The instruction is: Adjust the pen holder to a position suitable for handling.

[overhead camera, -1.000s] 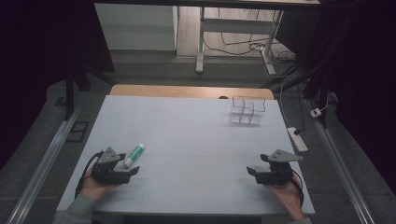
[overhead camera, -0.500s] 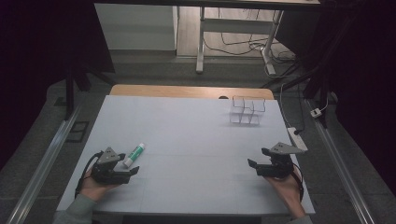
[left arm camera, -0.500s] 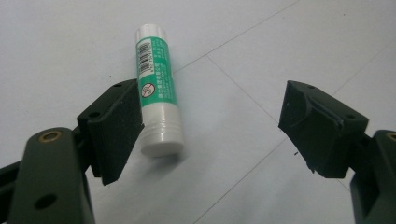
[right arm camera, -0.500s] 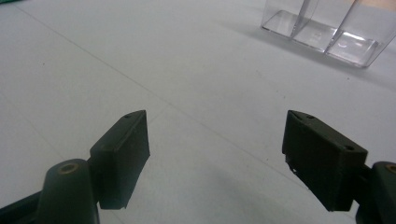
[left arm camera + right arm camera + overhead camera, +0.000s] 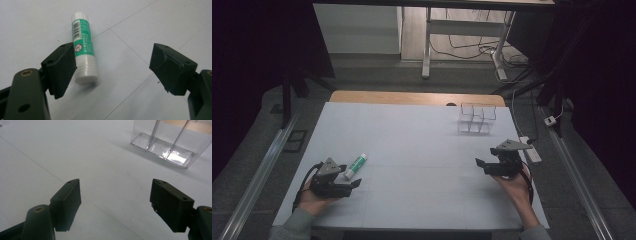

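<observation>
On the wide white table (image 5: 422, 150), a clear plastic divided box (image 5: 476, 119) stands far right. Right tongs (image 5: 482, 165) are wide open, empty, closing slightly. Left tongs (image 5: 354, 184) gape, one pad touching the green-and-white glue stick (image 5: 83, 50); a nudge could roll it away. Its small print and barcode are unreadable.

I see a glossy plastic glue stick (image 5: 83, 47) with a green paper label near the desk's (image 5: 422, 150) left front corner. The desk top looks matt, pale and smooth; bare wood shows along its far edge. The clear box (image 5: 170, 142) is shiny plastic. My tongs' pads (image 5: 62, 72) look matt, rubbery.
</observation>
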